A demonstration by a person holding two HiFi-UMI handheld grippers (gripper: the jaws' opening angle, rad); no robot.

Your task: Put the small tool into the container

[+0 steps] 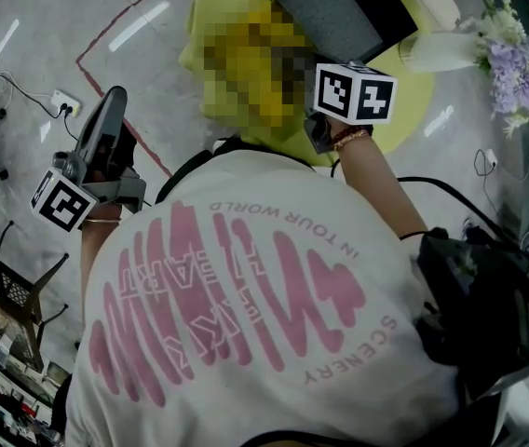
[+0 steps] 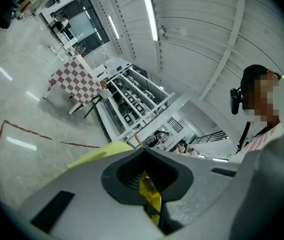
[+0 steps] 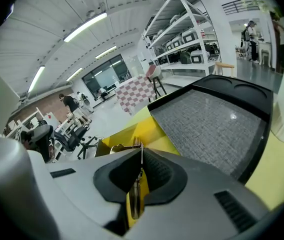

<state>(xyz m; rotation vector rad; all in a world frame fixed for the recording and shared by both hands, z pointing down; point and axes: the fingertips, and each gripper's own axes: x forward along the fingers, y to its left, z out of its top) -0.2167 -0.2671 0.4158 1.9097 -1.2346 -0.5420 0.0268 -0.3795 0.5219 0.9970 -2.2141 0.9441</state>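
At the left of the head view, the left gripper (image 1: 114, 101) is held raised beside the shoulder, pointing up over the floor. In its own view the jaws are seen clenched, tips together (image 2: 144, 153), with only a yellow strip showing in the slot behind them. "IN TOUR WORLD" and "SCENERY" are printed in pink on the white T-shirt (image 1: 246, 315). Further right, the right gripper (image 1: 355, 92) is lifted on a bent forearm over the yellow table (image 1: 413, 91). Only the right gripper view shows its jaws, also pressed shut (image 3: 142, 154), and a small metal piece (image 3: 116, 148) lying on the table just beyond them, left of the black tray (image 3: 212, 124). Whether that piece is the tool cannot be told.
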